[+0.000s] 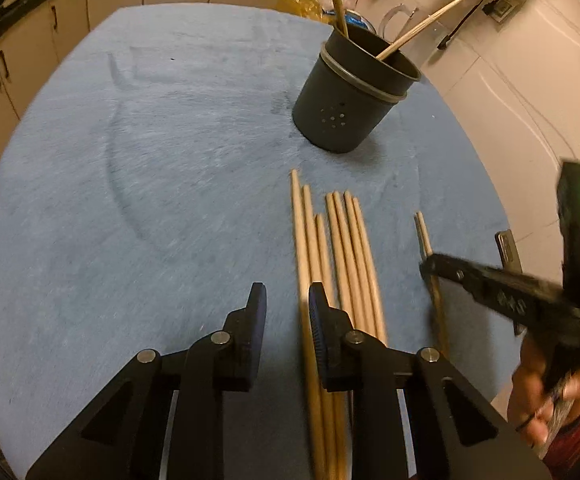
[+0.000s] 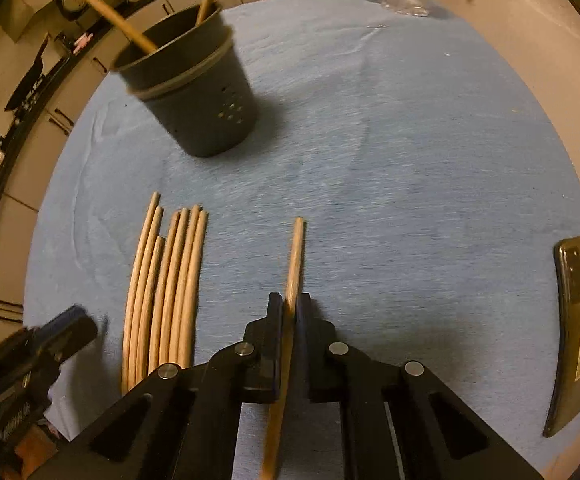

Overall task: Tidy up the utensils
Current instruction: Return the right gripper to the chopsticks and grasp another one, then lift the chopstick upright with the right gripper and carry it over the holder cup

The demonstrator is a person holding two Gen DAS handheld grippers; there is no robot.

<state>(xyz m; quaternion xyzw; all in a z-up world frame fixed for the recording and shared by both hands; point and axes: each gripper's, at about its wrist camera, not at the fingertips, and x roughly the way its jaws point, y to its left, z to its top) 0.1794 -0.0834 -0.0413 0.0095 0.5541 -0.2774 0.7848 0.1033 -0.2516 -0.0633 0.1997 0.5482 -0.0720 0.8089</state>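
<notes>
Right gripper (image 2: 288,310) clamped mid-shaft on light, stiff, slippery pale wooden chopstick (image 2: 294,256) near dark grey perforated plastic holder (image 2: 205,108); left gripper (image 1: 285,312) parted, empty.

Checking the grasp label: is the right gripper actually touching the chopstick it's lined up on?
Touching. The right wrist view shows the right gripper closed on the chopstick, both fingers pressed against its sides with no gap.

Left gripper (image 1: 287,300): matte black linkage arms carrying round silver pivot pins, ribbed finger pads (image 1: 317,320). Right gripper (image 2: 288,306): matching black build, green indicator light showing, bare-skinned hand (image 1: 550,396) wearing red sleeve.
</notes>
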